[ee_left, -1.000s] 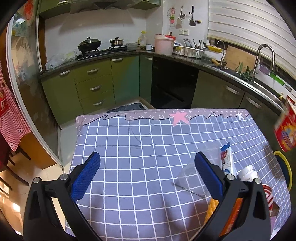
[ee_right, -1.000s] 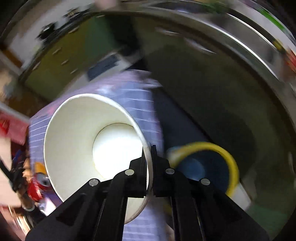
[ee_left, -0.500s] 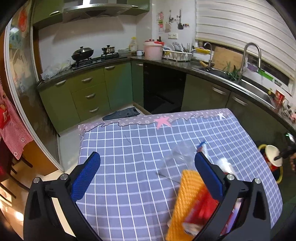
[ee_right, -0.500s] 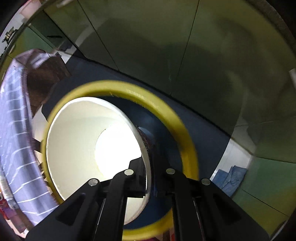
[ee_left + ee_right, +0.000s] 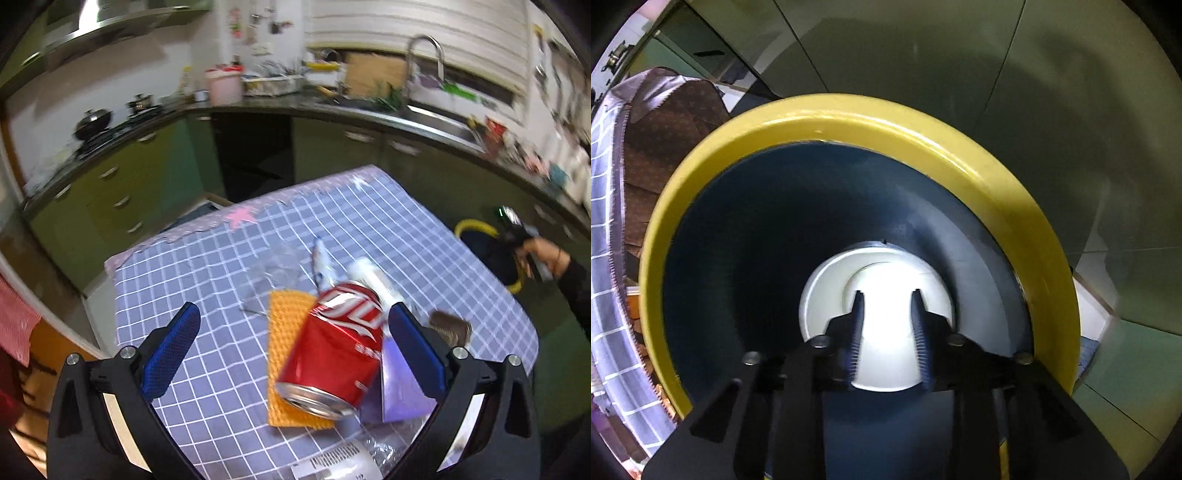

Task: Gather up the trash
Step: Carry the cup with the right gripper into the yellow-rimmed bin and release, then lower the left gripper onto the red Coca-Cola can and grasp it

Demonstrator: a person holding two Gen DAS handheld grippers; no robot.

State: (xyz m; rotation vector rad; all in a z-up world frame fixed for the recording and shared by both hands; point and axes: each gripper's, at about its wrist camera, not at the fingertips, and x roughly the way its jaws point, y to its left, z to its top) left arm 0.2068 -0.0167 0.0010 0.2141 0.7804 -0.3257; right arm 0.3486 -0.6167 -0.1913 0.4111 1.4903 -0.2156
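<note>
A white paper cup (image 5: 877, 295) lies at the bottom of the dark bin with the yellow rim (image 5: 923, 136), straight beyond the right gripper (image 5: 886, 299), whose jaws are parted and empty. The left gripper (image 5: 295, 328) is spread wide, grasping nothing; between its blue pads (image 5: 173, 343) lies a red soda can (image 5: 336, 347) on an orange ridged sponge (image 5: 286, 321), on the purple checked tablecloth (image 5: 221, 266).
</note>
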